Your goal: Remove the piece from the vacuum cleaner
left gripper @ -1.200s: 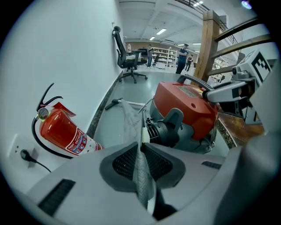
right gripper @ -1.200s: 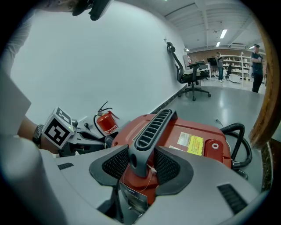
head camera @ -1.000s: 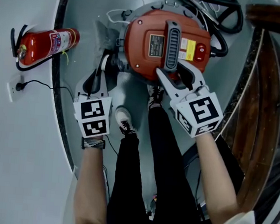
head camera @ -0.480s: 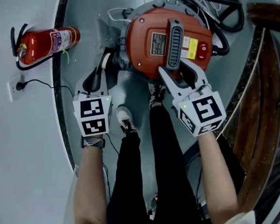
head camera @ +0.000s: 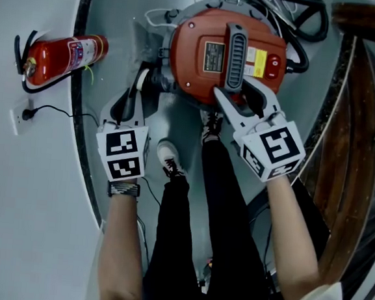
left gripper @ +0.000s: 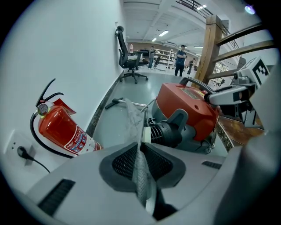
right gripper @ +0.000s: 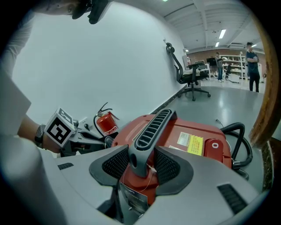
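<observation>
Left hand-held gripper (left gripper: 141,154) pinches thin translucent sheet (left gripper: 132,119); right hand-held gripper (right gripper: 141,165) clamps ribbed handle (right gripper: 153,125).

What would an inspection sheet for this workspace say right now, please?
Surface: grey floor.
Job's things: red vacuum cleaner standing on it; thin grey piece beside its black port.
Clutter: fire extinguisher tilted against the wall.
Grippers: left gripper shut on the piece; right gripper shut on the vacuum's handle.
Cables: black hose behind the vacuum; cord plugged into a wall socket.
Surroundings: white wall, wooden railing, office chair far off.
</observation>
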Available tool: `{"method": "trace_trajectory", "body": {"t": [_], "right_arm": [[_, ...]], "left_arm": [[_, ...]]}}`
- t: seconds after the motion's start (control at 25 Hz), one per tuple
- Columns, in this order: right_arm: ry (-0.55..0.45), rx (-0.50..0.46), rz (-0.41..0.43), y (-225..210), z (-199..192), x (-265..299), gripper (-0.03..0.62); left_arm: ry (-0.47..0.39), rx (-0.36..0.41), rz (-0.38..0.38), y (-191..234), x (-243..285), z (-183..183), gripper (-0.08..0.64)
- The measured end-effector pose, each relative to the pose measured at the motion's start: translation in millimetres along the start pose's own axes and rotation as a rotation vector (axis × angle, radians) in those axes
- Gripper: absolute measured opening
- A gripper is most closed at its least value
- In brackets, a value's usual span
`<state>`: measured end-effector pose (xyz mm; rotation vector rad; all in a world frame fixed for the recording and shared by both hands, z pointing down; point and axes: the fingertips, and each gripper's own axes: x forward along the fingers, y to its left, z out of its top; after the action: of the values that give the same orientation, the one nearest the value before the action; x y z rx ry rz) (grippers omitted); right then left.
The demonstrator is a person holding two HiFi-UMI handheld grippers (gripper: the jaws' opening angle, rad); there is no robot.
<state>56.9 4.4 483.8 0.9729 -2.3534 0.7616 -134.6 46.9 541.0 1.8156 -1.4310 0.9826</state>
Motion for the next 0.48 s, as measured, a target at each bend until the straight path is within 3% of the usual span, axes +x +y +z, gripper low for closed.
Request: {"method": "trace_trajectory", "body": {"t": [0.28,0.48], "right_arm": [[-0.008,0.004,-0.001,1,0,0,0.190],[-0.035,0.010,-0.023,-2,0,-2,0.190]], "left_arm": [[0.001,-0.008,0.020,2,-1,-2,0.060],[-0.049,0.067,-0.012,-2,-4,22,0.098]]}}
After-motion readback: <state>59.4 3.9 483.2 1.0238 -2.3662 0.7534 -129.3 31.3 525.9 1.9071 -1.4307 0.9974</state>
